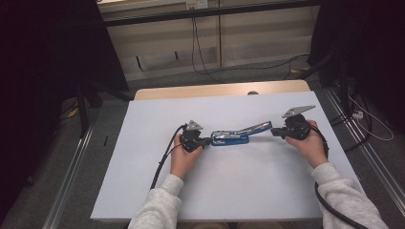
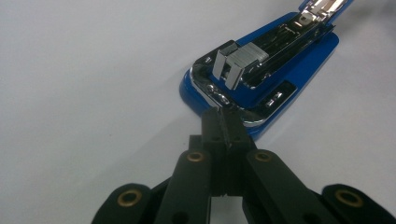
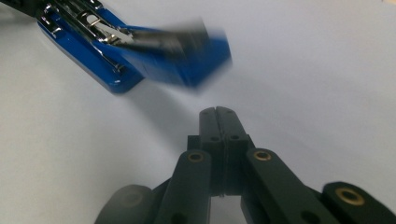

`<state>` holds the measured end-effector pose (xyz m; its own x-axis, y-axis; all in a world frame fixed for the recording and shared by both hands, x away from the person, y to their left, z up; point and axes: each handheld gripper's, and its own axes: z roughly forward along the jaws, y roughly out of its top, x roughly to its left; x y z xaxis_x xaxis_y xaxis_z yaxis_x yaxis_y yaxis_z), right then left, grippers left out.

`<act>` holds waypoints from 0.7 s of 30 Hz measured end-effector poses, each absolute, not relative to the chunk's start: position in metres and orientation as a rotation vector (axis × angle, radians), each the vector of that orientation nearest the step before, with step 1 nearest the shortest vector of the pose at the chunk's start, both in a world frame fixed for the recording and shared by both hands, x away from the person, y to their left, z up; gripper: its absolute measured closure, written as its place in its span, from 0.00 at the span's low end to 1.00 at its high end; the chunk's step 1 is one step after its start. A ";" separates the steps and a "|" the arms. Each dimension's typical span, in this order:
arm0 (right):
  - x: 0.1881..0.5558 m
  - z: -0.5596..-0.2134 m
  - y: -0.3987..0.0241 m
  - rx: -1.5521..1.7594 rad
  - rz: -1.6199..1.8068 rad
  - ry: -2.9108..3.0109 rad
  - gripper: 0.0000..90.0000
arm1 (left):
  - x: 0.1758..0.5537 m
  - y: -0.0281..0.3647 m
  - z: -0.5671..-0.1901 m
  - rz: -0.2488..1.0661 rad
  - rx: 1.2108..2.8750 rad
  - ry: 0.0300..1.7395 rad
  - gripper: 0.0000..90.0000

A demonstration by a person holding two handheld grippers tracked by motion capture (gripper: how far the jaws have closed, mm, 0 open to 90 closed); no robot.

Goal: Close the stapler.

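A blue stapler (image 1: 230,139) lies swung open in the middle of the white table (image 1: 143,181). Its base is flat and its top arm (image 1: 256,127) rises toward the right. My left gripper (image 1: 206,141) is shut, and its tips press on the front end of the base (image 2: 275,79), beside the chrome staple channel (image 2: 243,63). My right gripper (image 1: 275,132) is shut too, with nothing between its jaws. In the right gripper view its tips (image 3: 217,113) sit just below and clear of the blurred blue end of the top arm (image 3: 191,53).
The white table top ends in a wooden strip (image 1: 219,89) at the far side. Black cables (image 1: 165,155) trail from each gripper toward the person. Dark stands and floor cables (image 1: 363,117) flank the table.
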<state>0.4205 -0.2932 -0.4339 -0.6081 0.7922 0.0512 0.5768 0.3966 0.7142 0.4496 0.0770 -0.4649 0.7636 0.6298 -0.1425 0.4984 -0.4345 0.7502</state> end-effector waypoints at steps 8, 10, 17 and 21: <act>0.419 -0.432 -0.287 1.155 1.052 2.384 0.95 | 0.450 0.081 -0.463 0.200 2.109 0.865 0.96; 0.417 -0.432 -0.286 1.163 1.070 2.390 0.88 | 0.450 0.084 -0.460 0.198 2.103 0.878 0.87; 0.404 -0.427 -0.280 1.166 1.170 2.381 0.62 | 0.441 0.098 -0.449 0.177 2.033 0.932 0.54; 0.394 -0.422 -0.278 1.141 1.206 2.382 0.46 | 0.432 0.109 -0.439 0.148 2.035 0.890 0.42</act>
<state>0.3938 -0.2780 -0.4222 -0.6673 0.7338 0.1278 0.5374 0.3556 0.7647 0.4320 0.1089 -0.4393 0.7357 0.6409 -0.2189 0.5354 -0.3525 0.7675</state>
